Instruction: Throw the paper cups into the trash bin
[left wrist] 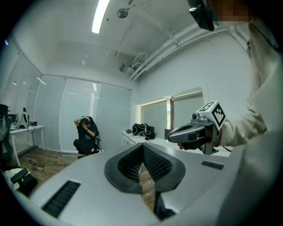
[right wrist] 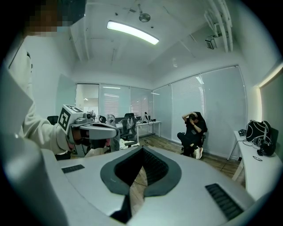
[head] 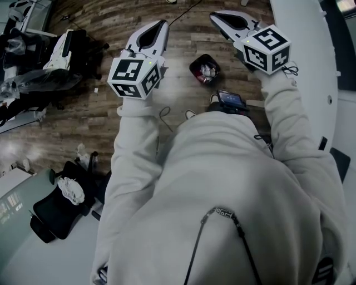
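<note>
In the head view a small dark trash bin (head: 204, 69) stands on the wooden floor ahead, between my two hands. Pale crumpled things lie inside it; I cannot tell whether they are paper cups. My left gripper (head: 163, 23) is held out to the bin's left and my right gripper (head: 214, 16) just above and right of it, both well above the floor. In the left gripper view the left gripper (left wrist: 142, 148) has its jaws together with nothing between them. The right gripper (right wrist: 142, 149) looks the same in its own view. No cup is held.
A white curved table (head: 306, 44) runs along the right. Office chairs and bags (head: 67, 50) crowd the left, and a black chair (head: 58, 206) stands at lower left. A person (right wrist: 192, 132) sits by the glass wall, and a desk with a bag (right wrist: 258, 132) is at right.
</note>
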Motion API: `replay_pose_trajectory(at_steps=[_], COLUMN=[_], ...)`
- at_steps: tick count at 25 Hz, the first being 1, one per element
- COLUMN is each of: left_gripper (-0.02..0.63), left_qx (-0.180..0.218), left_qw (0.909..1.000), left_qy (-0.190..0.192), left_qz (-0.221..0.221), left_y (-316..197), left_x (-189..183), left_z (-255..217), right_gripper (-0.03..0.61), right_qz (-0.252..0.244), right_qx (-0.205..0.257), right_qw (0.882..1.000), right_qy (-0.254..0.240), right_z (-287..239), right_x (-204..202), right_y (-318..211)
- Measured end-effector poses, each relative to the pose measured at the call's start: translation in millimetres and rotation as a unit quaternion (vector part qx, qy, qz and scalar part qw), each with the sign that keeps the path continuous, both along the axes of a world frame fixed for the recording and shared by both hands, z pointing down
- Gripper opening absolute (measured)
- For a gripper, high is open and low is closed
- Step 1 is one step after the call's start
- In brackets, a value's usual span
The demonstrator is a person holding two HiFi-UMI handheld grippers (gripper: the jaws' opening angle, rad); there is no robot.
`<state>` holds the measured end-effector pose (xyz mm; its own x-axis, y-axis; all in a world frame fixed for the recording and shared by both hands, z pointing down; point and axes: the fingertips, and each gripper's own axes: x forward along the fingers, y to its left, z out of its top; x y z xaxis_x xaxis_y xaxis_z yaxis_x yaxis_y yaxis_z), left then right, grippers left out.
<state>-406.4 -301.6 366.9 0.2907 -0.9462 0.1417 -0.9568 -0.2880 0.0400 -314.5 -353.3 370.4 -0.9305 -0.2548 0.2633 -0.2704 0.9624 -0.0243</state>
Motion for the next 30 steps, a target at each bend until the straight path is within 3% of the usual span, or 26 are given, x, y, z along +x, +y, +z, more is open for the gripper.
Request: replay_pose_trajectory(at_steps=[30], left_gripper=[-0.005], left_qx=[0.0], left_qw=[0.9999], left_qy=[0.008], left_qz=[0.01], left_y=[0.4], left_x=[6.3], left_z=[-1.5], right_gripper=[0.018], right_qz=[0.005], right_qx=[-0.002], right_qw=[1.0], right_qy=[-0.005], right_z=[-1.0], right_x=[1.9], right_y=[6.0])
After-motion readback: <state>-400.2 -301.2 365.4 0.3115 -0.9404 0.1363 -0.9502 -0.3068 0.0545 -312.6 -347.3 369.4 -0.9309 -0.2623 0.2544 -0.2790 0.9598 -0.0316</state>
